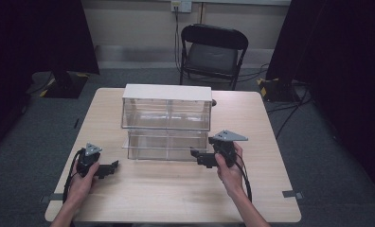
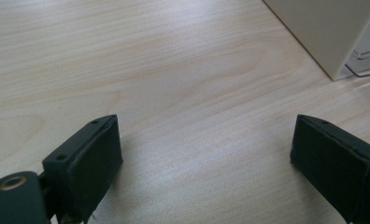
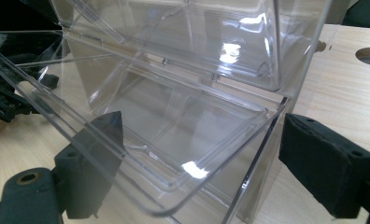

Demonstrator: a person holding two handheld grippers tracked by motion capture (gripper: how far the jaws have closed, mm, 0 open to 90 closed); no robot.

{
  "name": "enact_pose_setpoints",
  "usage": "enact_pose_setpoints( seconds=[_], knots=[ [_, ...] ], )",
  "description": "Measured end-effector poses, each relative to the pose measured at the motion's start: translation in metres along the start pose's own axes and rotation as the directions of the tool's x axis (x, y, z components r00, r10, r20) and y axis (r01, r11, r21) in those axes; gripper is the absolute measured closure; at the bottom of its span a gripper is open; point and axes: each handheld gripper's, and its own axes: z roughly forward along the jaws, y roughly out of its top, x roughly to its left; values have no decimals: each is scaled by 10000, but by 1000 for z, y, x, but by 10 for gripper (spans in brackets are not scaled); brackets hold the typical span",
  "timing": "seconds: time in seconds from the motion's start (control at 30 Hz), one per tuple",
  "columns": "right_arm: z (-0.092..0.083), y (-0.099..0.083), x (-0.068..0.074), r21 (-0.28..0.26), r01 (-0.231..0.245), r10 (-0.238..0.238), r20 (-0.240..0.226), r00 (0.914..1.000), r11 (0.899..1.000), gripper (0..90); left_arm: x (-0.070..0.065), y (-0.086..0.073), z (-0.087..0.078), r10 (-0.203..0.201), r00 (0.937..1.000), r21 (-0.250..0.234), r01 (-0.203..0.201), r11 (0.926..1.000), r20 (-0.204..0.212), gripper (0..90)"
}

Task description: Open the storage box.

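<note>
Clear two-tier drawer cabinet (image 1: 166,120) stands mid-counter (image 1: 176,198), white top, toward the far side. Right tool (image 1: 198,157) sits at the cabinet's lower right corner, jaws spread wide, nothing clamped; in the right gripper view the lower clear drawer front (image 3: 141,154) stands pulled out or tilted toward the camera and passes between the two jaws, its left end in front of the left one. Left tool (image 1: 113,165) rests low over bare counter, near-left of the cabinet and apart from it, jaws wide apart, empty. Judgement: step in hand is working the lower drawer. To do it well, centre the jaws on the drawer's front lip, close squarely, move straight along the drawer's travel; left tool could steady the cabinet against sliding.
</note>
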Motion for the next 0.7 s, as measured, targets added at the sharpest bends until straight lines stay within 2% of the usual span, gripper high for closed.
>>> enact_pose_setpoints(
  seconds=[0.7],
  knots=[
    [5, 9, -2, -65, -78, 79, 65, 9999, 9999, 136, 0, 0, 0, 0, 10000, -1, 0, 10000, 4, 84]
  ],
)
